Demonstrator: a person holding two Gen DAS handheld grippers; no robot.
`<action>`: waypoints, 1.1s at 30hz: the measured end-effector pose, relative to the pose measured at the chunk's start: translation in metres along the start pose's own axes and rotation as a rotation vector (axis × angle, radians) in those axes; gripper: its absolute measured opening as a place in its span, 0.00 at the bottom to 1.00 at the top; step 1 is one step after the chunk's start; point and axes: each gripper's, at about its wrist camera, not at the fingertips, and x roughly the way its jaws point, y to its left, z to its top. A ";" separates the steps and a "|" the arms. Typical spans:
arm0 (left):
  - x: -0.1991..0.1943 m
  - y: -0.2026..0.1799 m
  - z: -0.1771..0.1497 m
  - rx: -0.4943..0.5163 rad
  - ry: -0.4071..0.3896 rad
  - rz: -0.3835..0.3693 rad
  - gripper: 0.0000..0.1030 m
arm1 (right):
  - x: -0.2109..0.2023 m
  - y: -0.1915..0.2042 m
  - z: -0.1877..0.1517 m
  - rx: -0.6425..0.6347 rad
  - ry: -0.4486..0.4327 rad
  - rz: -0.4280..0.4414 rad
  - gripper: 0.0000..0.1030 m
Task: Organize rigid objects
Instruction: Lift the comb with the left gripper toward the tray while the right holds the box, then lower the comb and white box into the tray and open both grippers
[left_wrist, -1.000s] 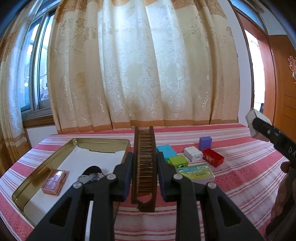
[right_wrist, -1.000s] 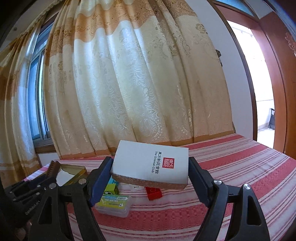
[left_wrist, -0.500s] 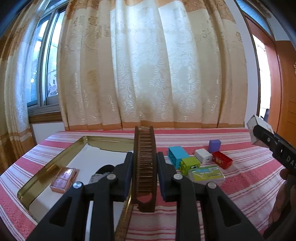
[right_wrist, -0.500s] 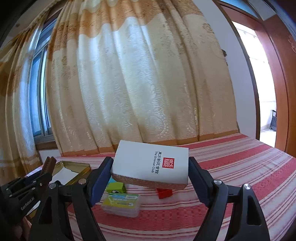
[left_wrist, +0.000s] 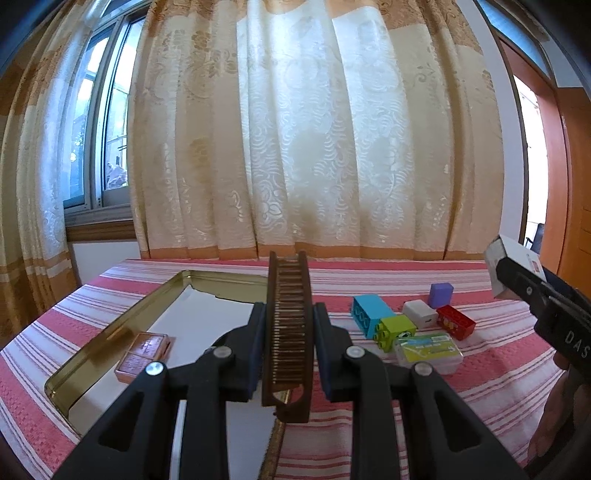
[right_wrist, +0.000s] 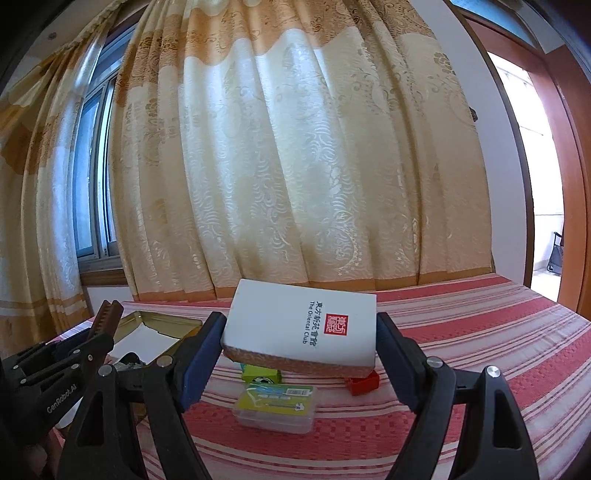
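Observation:
My left gripper (left_wrist: 289, 314) is shut on a brown wooden comb (left_wrist: 288, 325), held on edge above the right rim of a gold tin tray (left_wrist: 110, 332). In the tray lie a pink compact (left_wrist: 142, 350) and a dark object. My right gripper (right_wrist: 301, 326) is shut on a white box (right_wrist: 301, 325) with a red seal, held flat above the striped table. The same box (left_wrist: 511, 264) shows at the right edge of the left wrist view. The comb (right_wrist: 107, 319) and left gripper appear at the left of the right wrist view.
On the red striped cloth (left_wrist: 480, 369) lie a blue block (left_wrist: 369, 312), a green block (left_wrist: 395, 328), a white cube (left_wrist: 419, 312), a purple cube (left_wrist: 441, 293), a red block (left_wrist: 456, 321) and a clear case with a green label (right_wrist: 277, 406). Curtains (left_wrist: 295, 129) hang behind the table.
Both grippers have drifted sideways over the table with their loads; the tray and blocks have shifted right in the left wrist view. Both grips are unchanged.

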 end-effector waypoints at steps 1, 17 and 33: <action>0.000 0.001 0.000 -0.001 -0.001 0.002 0.23 | 0.000 0.001 0.000 0.000 0.000 0.002 0.79; -0.005 0.013 -0.001 -0.014 -0.010 0.008 0.23 | -0.001 0.028 -0.002 -0.045 -0.018 0.036 0.79; -0.011 0.030 -0.002 -0.044 -0.029 0.032 0.23 | -0.003 0.054 -0.004 -0.086 -0.026 0.082 0.79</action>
